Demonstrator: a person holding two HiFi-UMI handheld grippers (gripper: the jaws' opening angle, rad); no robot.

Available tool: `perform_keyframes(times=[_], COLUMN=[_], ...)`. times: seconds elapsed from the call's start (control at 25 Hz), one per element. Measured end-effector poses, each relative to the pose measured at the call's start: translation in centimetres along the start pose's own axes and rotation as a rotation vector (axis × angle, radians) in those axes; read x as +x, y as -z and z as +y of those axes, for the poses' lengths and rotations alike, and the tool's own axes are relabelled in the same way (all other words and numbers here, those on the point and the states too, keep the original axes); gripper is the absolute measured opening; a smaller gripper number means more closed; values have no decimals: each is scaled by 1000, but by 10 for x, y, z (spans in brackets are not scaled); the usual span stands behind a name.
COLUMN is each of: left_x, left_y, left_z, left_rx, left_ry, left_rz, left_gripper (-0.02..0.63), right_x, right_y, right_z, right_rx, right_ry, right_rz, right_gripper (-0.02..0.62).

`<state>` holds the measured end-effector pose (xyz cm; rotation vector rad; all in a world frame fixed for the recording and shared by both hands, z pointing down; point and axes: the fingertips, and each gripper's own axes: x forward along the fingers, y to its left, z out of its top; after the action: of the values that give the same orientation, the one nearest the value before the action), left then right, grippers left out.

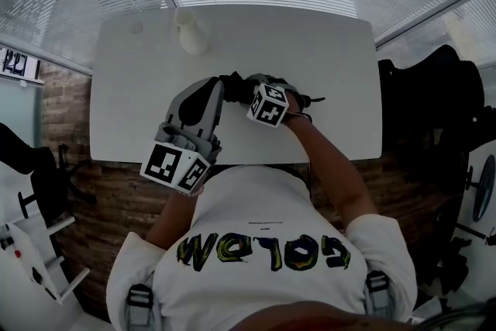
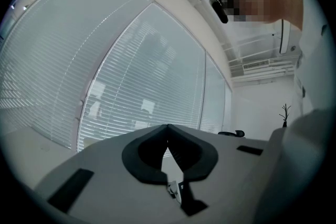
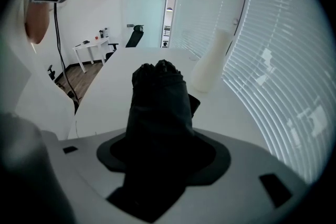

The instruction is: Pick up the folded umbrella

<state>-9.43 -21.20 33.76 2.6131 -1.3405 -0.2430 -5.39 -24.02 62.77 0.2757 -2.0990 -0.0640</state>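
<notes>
The umbrella [image 3: 157, 107] is sitting between the jaws of the right tool [image 3: 160, 139], which are closing on it firmly near one end, over the white surface [image 1: 333, 74]. It is looking light and short. The black cloth is soft and probably a little slippery, while the folded frame inside is likely giving it a stiff core. I think the best place to take it is the thick middle, across the body and not by the loose cloth.

Its long axis is running along the jaws, and the bunched far end is pointing away from the tool, toward the white bottle [image 3: 212, 63]. I cannot tell if that end is touching the surface.

The left tool [image 2: 168, 128] is staying apart, with its tips meeting on nothing.
</notes>
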Motion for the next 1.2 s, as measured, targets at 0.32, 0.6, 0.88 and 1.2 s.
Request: perform_keyframes(times=[0.32, 0.6, 0.88, 1.2], left_x=[-1, -3, -5, -5], left_y=[0, -2, -2, -1], left_z=[0, -1, -2, -2], left_rx=[-1, 1, 5, 7], left_ry=[2, -1, -1, 0], left_rz=[-2, -3, -3, -2], left_gripper=[11, 11, 11, 11], right_x=[-31, -65, -98, -138], right_y=[-17, -30, -44, -58], right_z=[-18, -31, -34, -35], right_rx=[76, 150, 231, 289], right_ry=[83, 147, 203, 247], right_rz=[-103, -208, -339, -459], right_gripper=[252, 254, 253, 256])
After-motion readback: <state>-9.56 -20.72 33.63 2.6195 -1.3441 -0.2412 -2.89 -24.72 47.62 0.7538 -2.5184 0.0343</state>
